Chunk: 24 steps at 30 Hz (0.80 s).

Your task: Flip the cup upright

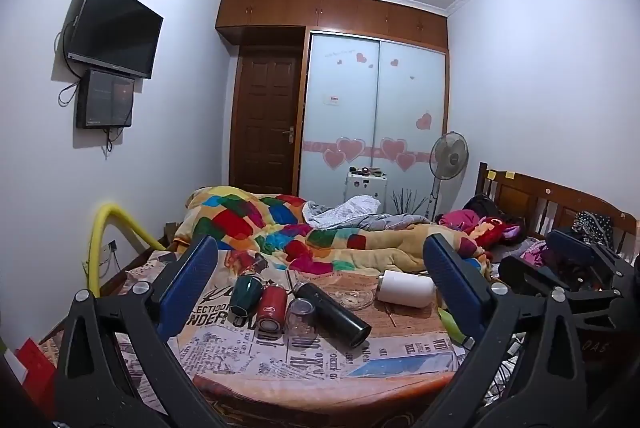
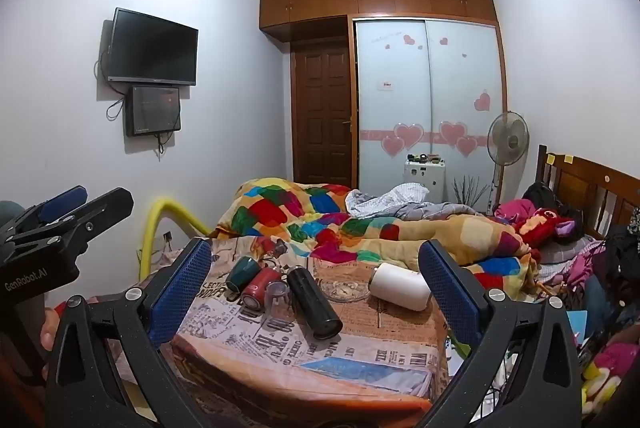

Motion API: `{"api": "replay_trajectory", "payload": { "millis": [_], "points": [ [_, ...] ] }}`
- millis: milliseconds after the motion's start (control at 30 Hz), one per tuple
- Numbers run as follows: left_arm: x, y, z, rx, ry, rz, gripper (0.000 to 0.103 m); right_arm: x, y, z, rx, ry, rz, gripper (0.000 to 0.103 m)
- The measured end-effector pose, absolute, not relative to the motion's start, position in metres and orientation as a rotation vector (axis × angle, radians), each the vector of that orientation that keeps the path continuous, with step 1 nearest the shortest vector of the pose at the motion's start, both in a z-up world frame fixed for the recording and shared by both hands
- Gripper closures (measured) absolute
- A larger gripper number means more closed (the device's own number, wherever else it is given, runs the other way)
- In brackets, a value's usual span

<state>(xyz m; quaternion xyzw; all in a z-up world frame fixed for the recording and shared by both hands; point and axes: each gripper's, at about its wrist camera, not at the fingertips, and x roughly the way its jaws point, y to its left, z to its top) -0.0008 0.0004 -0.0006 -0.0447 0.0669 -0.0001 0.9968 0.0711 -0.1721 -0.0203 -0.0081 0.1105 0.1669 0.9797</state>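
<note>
1. Here, a bed [image 1: 360, 240] is seen filling the far half of the room, covered by a patchwork quilt [image 1: 256, 224] of red, blue, green and yellow squares, with a wooden headboard [image 1: 540, 200] at the right.
2. A surface [image 1: 320, 356] draped in a newspaper-print cloth is found in front of the bed, and all the cups are carried on it.
3. The left gripper [image 1: 320, 292] is held above the near edge of the surface; its jaws are spread wide and nothing is held between them. It is also seen from the side at the left of the right wrist view [image 2: 76, 204].
4. The right gripper [image 2: 316, 292] is likewise held short of the surface, its jaws spread wide around empty air. It is glimpsed at the right edge of the left wrist view [image 1: 568, 252].
5. A black flask [image 1: 332, 312] is laid on its side near the middle of the surface, its open end turned toward the cameras.
6. A white cup [image 1: 406, 288] is laid on its side toward the right, well apart from the other vessels.
7. A red cup [image 1: 271, 308] lies on its side just left of the flask, touching a dark green cup [image 1: 245, 295], which is tipped over as well.
8. A clear glass [image 1: 300, 322] is stood mouth down between the red cup and the flask.
9. A glass dish [image 2: 346, 290] is set flat between the flask and the white cup.
</note>
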Motion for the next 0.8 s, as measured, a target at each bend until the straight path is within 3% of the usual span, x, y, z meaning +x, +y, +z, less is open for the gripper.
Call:
{"api": "replay_trajectory", "payload": {
  "millis": [800],
  "points": [
    [0.011,0.007,-0.013,-0.114,0.186,-0.002,0.0,0.07,-0.17,-0.019,-0.024,0.224,0.337,0.0]
  ]
}}
